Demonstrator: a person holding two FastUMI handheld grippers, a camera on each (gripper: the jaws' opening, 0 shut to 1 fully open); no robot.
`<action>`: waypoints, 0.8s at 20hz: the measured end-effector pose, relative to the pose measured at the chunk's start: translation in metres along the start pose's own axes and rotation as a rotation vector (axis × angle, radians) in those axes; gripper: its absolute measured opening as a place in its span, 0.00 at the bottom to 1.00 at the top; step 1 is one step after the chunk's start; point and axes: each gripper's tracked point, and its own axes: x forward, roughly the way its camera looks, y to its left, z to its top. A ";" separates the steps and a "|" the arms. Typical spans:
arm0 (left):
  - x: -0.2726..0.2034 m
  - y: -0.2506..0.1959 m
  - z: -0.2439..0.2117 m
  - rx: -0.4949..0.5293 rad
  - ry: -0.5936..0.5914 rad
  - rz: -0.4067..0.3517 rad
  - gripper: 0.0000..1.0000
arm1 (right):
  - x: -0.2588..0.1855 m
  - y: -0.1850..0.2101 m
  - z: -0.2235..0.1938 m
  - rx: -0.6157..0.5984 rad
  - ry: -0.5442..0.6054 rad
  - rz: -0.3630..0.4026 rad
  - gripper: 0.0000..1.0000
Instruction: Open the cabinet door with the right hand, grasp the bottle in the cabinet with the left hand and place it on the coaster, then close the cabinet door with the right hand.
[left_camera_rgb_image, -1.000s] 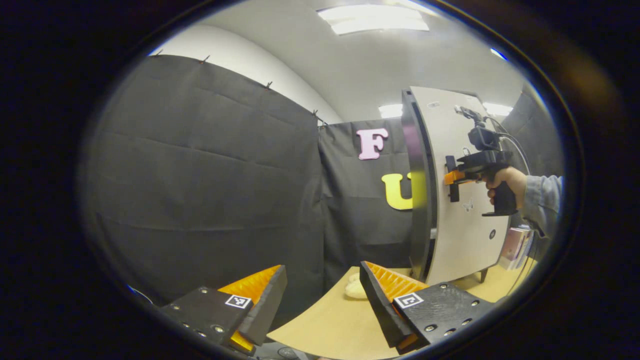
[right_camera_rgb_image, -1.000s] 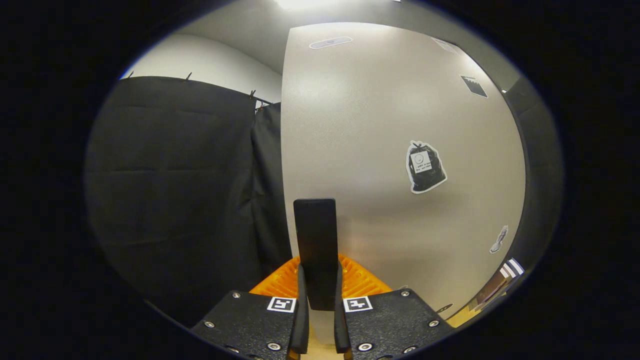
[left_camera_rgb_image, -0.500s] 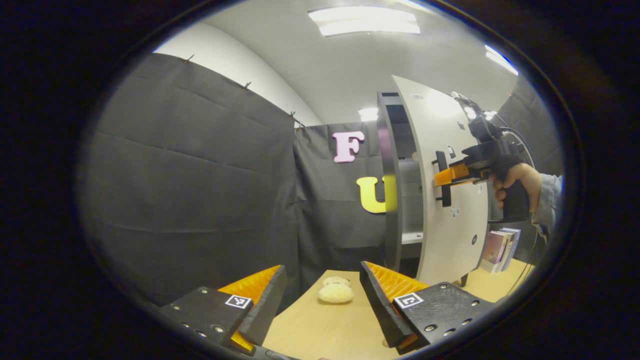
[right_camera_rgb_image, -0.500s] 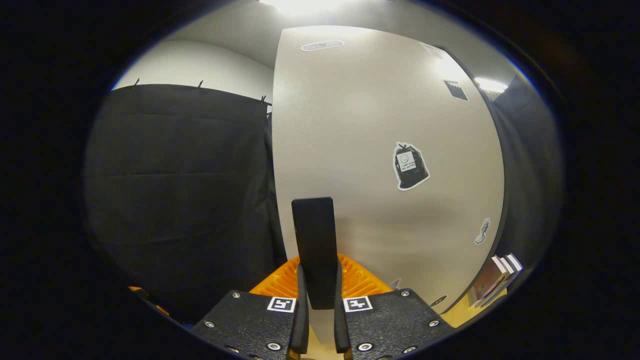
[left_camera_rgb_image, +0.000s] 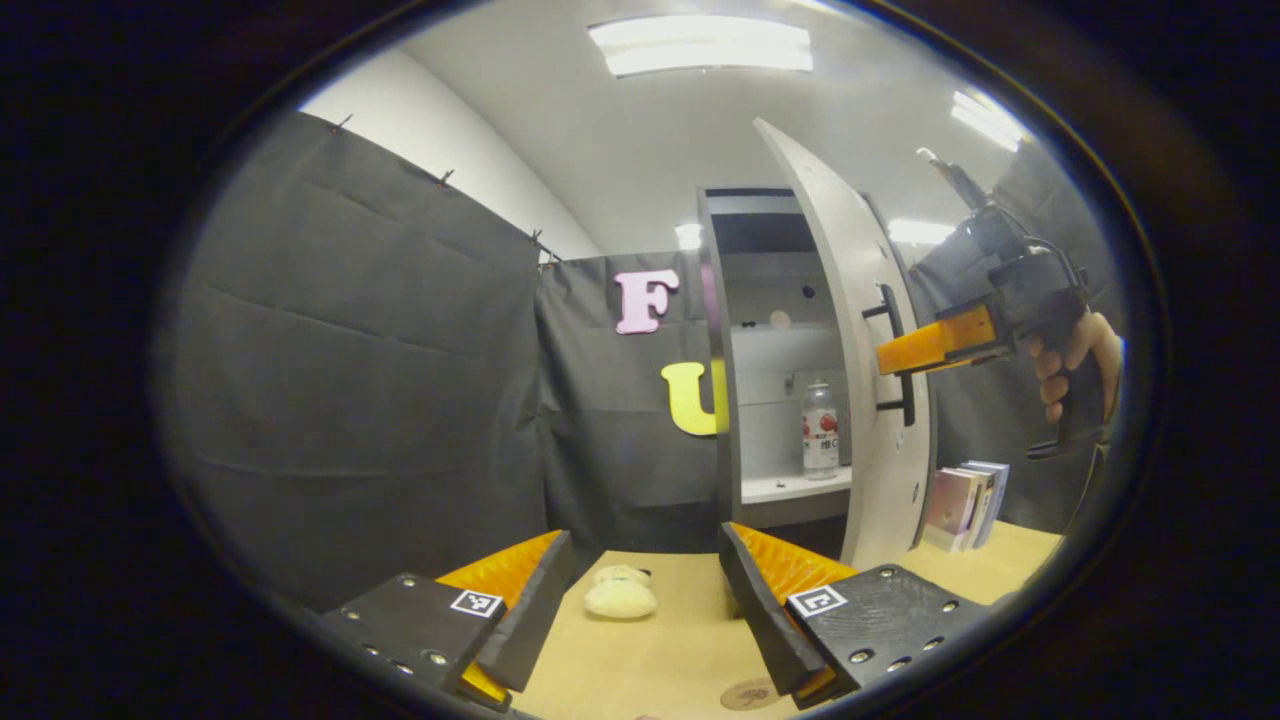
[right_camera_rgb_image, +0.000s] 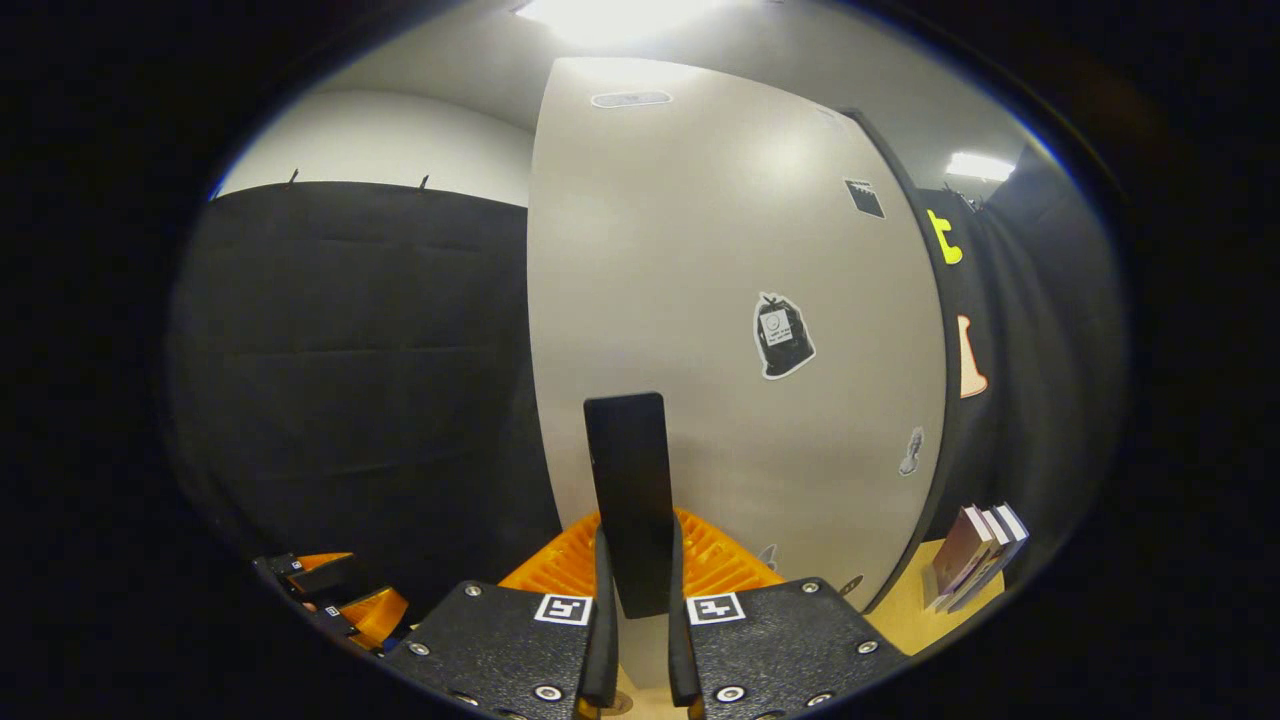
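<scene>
1. While the left gripper waits low over the table with its jaws wide and empty, it faces the cabinet, ready to reach in.
2. Ahead, the bottle stands upright on a shelf inside the cabinet, exposed because the door is swung out.
3. At the right, the right gripper pinches the door's black handle between both fingers, holding the door open.
4. Near the left gripper's right finger, the coaster lies on the table, awaiting the bottle.

Coaster half behind tongs
</scene>
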 end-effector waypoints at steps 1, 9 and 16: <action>0.002 -0.008 0.001 0.000 -0.002 -0.012 0.87 | -0.007 -0.001 0.001 0.001 -0.002 -0.002 0.20; 0.022 -0.082 0.007 -0.021 -0.010 -0.121 0.88 | -0.052 -0.027 0.005 0.004 -0.019 -0.043 0.20; 0.014 -0.138 0.014 -0.042 -0.016 -0.203 0.88 | -0.097 -0.078 0.011 -0.004 -0.041 -0.179 0.19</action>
